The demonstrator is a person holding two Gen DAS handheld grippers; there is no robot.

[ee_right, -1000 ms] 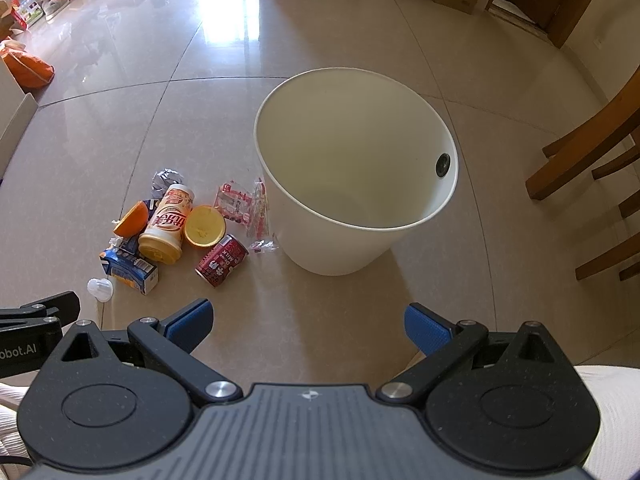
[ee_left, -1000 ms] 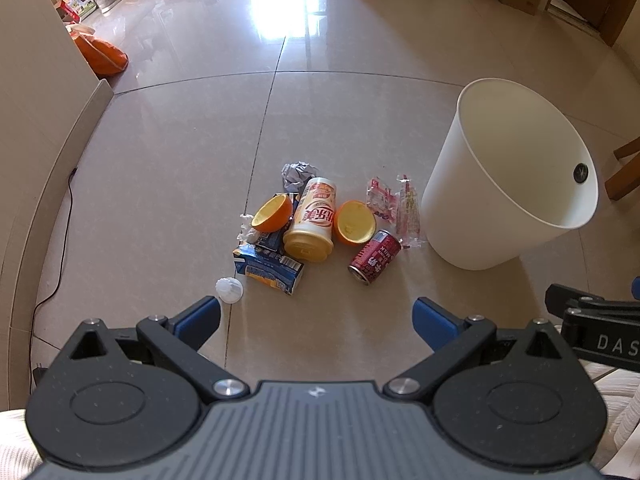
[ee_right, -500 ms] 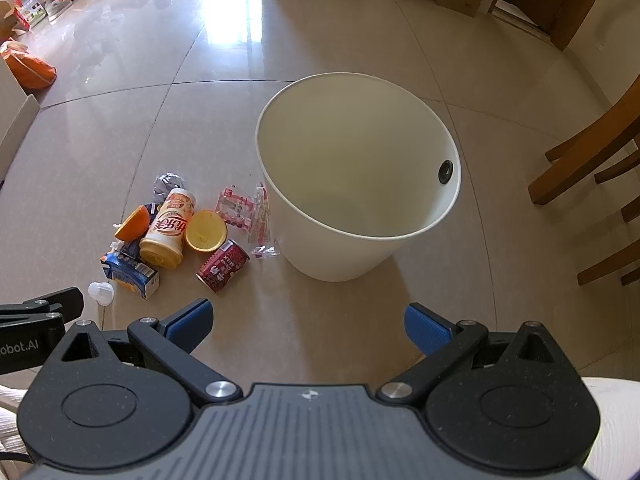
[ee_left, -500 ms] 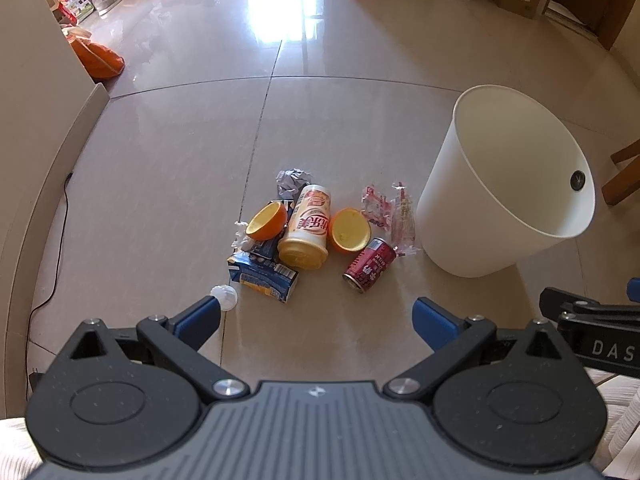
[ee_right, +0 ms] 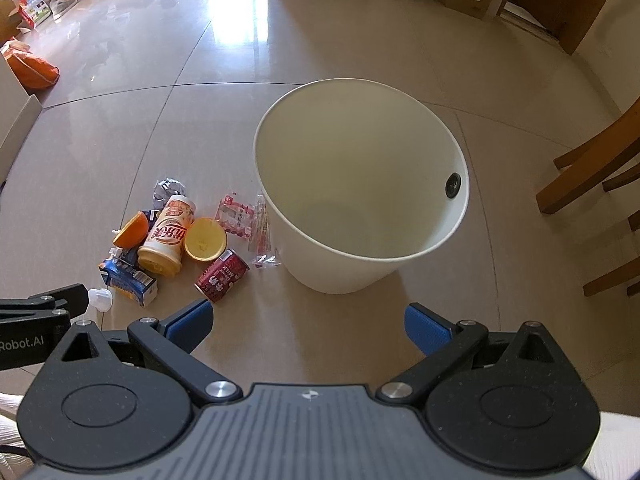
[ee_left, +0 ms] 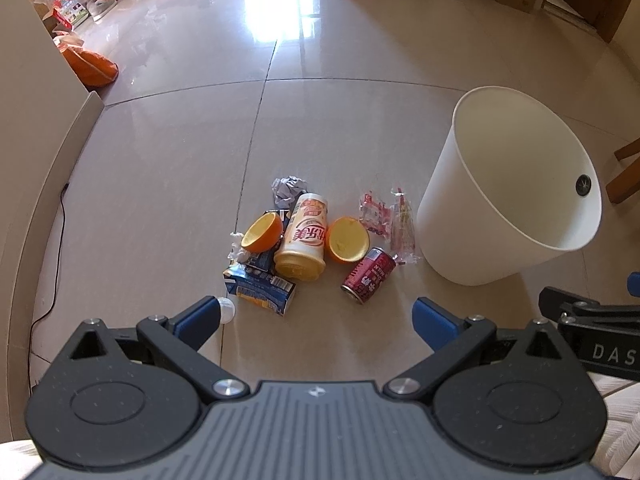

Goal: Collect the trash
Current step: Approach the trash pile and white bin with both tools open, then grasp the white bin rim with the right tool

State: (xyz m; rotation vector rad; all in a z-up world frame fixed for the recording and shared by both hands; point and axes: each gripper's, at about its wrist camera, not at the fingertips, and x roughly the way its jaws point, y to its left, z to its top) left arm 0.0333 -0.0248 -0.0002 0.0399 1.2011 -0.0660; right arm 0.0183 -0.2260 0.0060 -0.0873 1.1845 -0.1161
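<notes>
Facing the litter pile, the left gripper [ee_left: 316,316] hangs above the floor with its jaws spread wide and nothing between them. The right gripper [ee_right: 306,326] is likewise spread and empty, aimed mainly at the white bin [ee_right: 362,272].

The trash lies on the tiled floor in one cluster just left of the bin. Nearest the left gripper are the blue carton [ee_left: 260,290] and the small white cap [ee_left: 226,308], the latter just beside its left finger. The red can [ee_left: 368,276] lies on its side, ahead and slightly right of centre, its long axis running diagonally from near-left to far-right, toward the bin. The yellow cup [ee_left: 302,238] lies tipped with its mouth toward the camera, flanked by two orange halves [ee_left: 347,240]. Wrappers [ee_left: 386,218] sit between the pile and the bin wall.

Judgement: the left gripper is the nearer one to every item, with the pile straight ahead; the can calls for jaws set across its diagonal axis.
</notes>
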